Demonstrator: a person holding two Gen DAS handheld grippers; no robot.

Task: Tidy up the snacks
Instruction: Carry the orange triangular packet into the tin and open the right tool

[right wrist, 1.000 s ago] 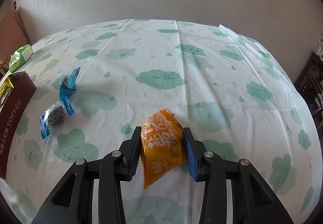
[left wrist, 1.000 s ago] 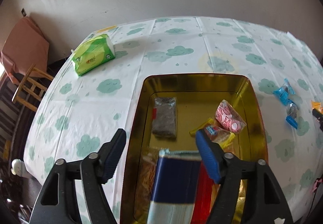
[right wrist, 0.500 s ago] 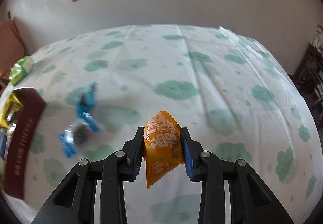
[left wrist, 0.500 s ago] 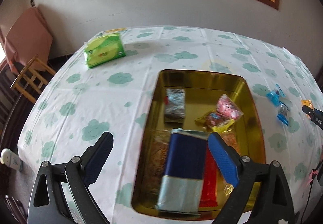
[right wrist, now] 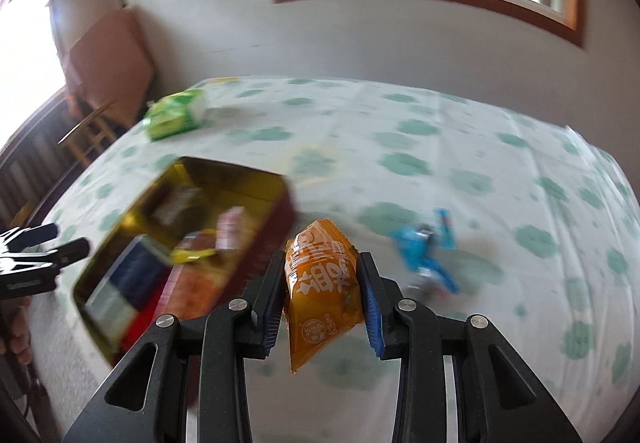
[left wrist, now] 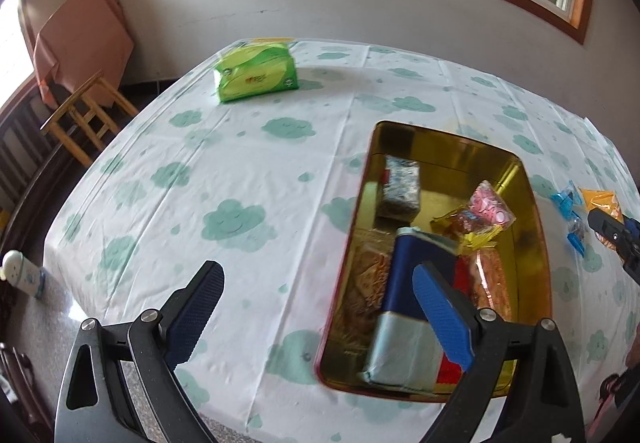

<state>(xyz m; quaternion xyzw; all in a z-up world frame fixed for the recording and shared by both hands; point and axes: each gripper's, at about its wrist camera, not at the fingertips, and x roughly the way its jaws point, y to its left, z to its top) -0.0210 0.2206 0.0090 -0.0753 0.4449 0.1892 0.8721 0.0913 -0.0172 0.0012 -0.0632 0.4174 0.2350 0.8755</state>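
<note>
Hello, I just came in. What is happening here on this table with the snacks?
A person is sorting snacks into a gold tin with two hand-held grippers. The right gripper has its jaws clamped on an orange snack packet, held beside the tin. The left gripper hangs over the table beside the tin; its jaws have just been opening and hold nothing. A dark blue packet lies in the tin. Blue-wrapped candies are on the tablecloth.

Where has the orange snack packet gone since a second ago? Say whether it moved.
Yes. The orange snack packet, clamped in the right tongs, was lifted off the cloud tablecloth and carried left, now beside the gold tin.
</note>
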